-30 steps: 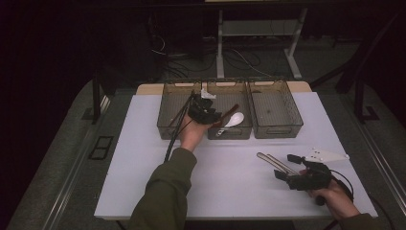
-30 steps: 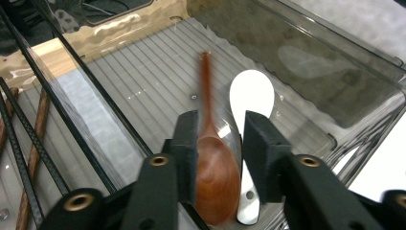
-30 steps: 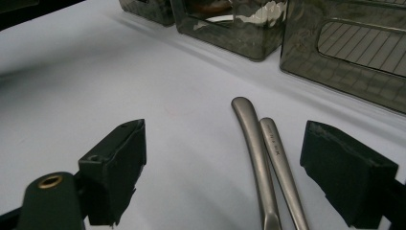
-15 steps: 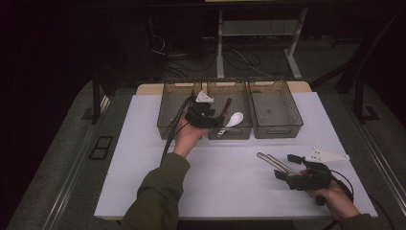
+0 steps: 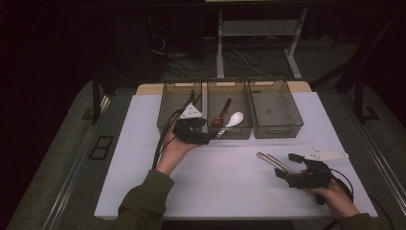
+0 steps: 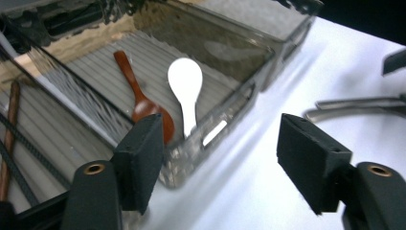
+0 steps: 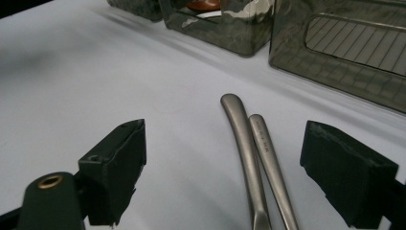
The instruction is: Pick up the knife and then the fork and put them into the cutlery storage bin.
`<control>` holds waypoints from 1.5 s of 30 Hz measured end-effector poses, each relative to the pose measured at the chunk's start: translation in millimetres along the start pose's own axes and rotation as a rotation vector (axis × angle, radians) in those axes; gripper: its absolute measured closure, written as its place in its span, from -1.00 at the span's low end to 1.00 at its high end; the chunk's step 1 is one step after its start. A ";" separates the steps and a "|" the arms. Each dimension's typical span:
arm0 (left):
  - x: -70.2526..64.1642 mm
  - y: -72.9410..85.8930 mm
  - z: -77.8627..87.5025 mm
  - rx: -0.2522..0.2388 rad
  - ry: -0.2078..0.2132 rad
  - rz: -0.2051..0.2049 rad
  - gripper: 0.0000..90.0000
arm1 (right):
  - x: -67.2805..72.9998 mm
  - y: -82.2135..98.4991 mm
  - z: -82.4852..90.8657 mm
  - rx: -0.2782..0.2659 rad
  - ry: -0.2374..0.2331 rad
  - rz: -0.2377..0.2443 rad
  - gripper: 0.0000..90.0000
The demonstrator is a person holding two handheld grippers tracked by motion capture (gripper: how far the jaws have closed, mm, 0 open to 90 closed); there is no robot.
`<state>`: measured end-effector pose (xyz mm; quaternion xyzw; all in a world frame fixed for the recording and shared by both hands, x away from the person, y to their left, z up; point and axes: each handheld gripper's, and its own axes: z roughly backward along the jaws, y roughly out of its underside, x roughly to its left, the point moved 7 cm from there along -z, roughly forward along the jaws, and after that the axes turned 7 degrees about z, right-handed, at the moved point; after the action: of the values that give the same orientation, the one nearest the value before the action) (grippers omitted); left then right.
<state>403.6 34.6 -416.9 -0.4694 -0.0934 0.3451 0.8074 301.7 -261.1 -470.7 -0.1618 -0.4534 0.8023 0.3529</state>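
Work in hand: cutlery is being sorted into three clear bins at the far edge of the worktop (image 5: 143, 158); the left bin (image 5: 178, 100) holds dark sticks, the middle bin (image 5: 229, 91) spoons, the right bin (image 5: 275, 103) looks bare.

Left gripper (image 6: 218, 163): it sits at the near wall of the middle bin with nothing between its pads. Its jaws have just been opening, which fits a spoon let go into the bin.

White spoon (image 6: 186, 91): it lies in the middle bin, handle toward the near wall, just beside the brown spoon (image 6: 143, 103); like goes with like.

Right gripper (image 7: 225, 177): jaws stand wide apart and grip nothing, low over the worktop on the person's right.

Metal handles (image 7: 253, 158): two steel handles lie side by side on the worktop, touching along their length, between the right gripper's jaws but clear of both pads. Their working ends are out of sight, so the kind of cutlery cannot be told.

Why so placed: the gripper is lined up along the handles, probably so a single squeeze catches one or both for the next trip to a bin.
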 end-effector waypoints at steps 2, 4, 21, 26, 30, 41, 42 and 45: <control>-2.1 7.6 6.2 -0.007 0.010 -0.002 -0.37 | 0.7 0.8 -0.7 0.008 -0.002 0.010 -0.65; -4.0 15.7 12.6 -0.010 0.014 0.000 -0.43 | 0.6 1.0 -1.0 0.010 0.002 0.017 -0.65; -13.9 84.3 62.2 -0.045 0.041 0.005 -0.74 | -2.2 -11.1 10.4 0.044 0.013 0.046 -0.65; -16.0 97.6 68.0 -0.035 0.053 -0.002 -0.89 | -0.6 -12.1 9.5 0.098 -0.009 0.091 -0.65; -17.3 105.6 70.8 -0.029 0.056 -0.002 -0.98 | -0.8 -10.5 5.9 0.161 -0.029 0.098 -0.65; -20.1 116.4 69.2 -0.011 0.055 -0.010 -1.00 | -20.0 -12.1 4.9 0.314 -0.059 0.103 -0.66; -20.3 116.8 68.9 -0.006 0.054 -0.015 -1.00 | -22.2 -12.0 4.6 0.326 -0.052 0.102 -0.63; -20.5 117.0 68.3 -0.005 0.053 -0.014 -1.00 | -27.4 -10.9 5.2 0.363 -0.041 0.109 -0.52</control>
<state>300.9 106.3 -472.6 -0.4800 -0.0761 0.3268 0.8106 322.5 -280.1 -460.4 -0.1034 -0.2991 0.8919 0.3230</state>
